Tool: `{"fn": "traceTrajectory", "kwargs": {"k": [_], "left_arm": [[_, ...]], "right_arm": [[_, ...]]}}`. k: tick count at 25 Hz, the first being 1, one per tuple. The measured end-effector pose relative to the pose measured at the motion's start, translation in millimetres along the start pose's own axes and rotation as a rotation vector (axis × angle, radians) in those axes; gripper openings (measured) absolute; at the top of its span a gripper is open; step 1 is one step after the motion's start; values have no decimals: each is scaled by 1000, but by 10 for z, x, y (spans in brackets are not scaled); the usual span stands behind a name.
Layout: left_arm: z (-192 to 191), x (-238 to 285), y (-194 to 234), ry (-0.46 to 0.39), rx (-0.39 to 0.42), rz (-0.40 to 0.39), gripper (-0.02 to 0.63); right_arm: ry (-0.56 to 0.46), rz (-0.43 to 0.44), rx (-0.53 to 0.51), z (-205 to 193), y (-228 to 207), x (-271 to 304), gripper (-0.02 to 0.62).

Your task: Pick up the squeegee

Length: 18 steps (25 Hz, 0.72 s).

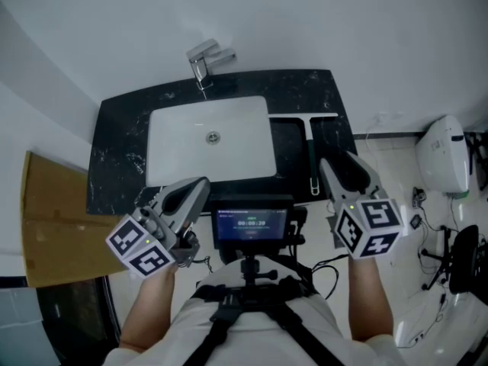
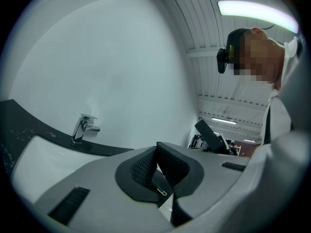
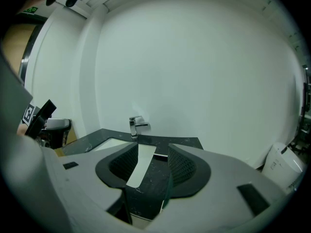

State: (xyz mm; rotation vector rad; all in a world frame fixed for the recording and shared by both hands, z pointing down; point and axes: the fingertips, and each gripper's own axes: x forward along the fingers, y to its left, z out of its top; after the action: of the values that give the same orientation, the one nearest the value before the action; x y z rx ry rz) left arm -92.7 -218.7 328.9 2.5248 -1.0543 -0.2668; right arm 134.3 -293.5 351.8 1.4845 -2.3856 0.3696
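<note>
The black long-handled squeegee (image 1: 311, 155) is laid right of the white rectangular sink (image 1: 175, 143), with the right gripper (image 1: 339, 165) jaws parted and empty and the left gripper (image 1: 200, 187) jaws closed.

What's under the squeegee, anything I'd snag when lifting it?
The squeegee lies flat on the black countertop, right of the sink. Nothing else shows beneath it. The strip of counter directly under its blade and handle is covered and cannot be seen.
</note>
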Motion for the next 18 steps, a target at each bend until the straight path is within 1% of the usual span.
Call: {"fn": "traceTrajectory", "kwargs": {"k": [8,18], "left_arm": [[17,2,16,-2,3,2,-3],[-9,-13,31,0,-4,18,-3]], "right_arm": [[-2,8,-4,25,19,49,196],[11,11,1,-37,-1,99,196]]}}
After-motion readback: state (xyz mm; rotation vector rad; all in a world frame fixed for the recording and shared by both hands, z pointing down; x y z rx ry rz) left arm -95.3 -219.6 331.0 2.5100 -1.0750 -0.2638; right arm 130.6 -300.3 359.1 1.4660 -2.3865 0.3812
